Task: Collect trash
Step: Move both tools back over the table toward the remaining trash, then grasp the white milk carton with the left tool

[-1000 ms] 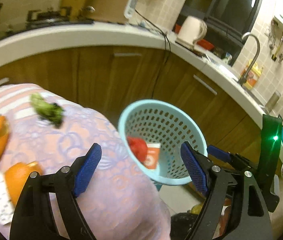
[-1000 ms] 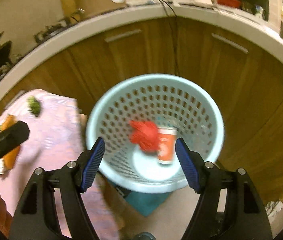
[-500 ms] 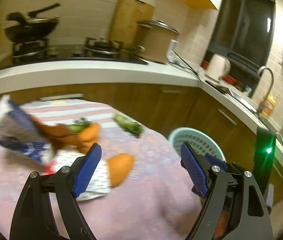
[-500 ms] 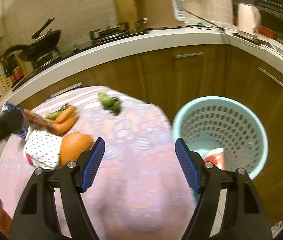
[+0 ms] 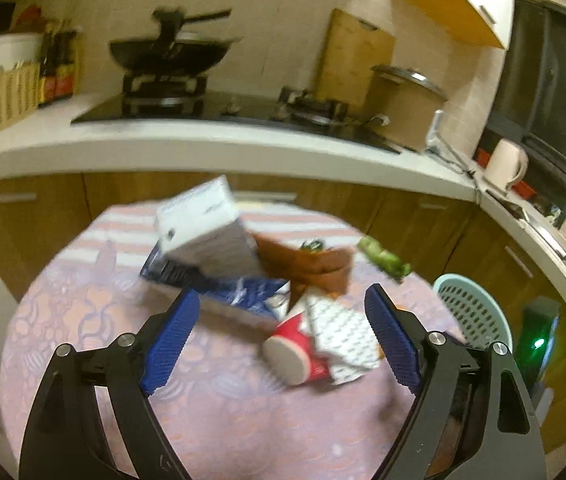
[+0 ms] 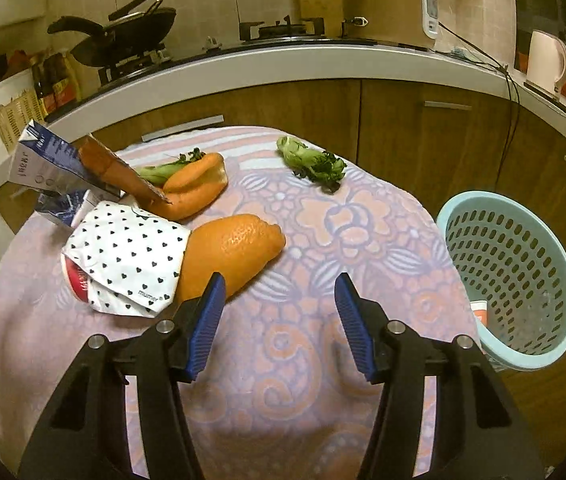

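Risk: right gripper [image 6: 279, 316], empty, jaws closing short of orange peel [image 6: 231, 256], may miss it; left gripper [image 5: 281, 338], wide apart, could topple carton [image 5: 203, 236].

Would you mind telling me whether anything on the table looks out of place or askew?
Yes. A carton leans tilted over the orange peels, a red cup lies on its side under a dotted paper bag, and a leafy scrap sits loose, apart from the heap.
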A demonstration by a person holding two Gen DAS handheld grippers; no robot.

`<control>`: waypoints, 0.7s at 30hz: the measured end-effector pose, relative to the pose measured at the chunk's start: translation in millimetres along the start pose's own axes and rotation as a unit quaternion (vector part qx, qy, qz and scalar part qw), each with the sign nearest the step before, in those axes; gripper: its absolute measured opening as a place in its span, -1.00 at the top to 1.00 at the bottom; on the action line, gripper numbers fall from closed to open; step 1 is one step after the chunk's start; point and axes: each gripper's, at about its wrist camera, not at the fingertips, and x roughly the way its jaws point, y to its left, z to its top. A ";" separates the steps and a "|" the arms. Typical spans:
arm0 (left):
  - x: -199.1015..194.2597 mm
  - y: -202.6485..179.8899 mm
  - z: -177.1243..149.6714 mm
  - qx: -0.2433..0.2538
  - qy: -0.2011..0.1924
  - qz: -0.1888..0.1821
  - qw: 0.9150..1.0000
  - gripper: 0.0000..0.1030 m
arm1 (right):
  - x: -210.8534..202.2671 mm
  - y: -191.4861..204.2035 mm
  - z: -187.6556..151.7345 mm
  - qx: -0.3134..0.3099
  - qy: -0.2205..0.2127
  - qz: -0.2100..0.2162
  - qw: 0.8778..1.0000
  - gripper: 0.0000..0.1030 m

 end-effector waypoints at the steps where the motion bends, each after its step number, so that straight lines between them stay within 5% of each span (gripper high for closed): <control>1: 6.9 3.9 -3.2 -0.007 0.009 0.006 1.000 -0.60 | 0.7 -1.5 0.3 0.004 0.000 0.000 1.000 -0.03; 11: 78.0 11.9 -11.1 -0.033 0.066 0.069 0.995 -0.59 | 6.3 -6.2 0.6 0.014 0.009 0.007 1.000 -0.03; 21: 76.1 27.5 -12.5 -0.044 0.073 0.094 0.992 -0.60 | 6.7 -5.8 0.5 0.014 0.010 0.018 1.000 -0.03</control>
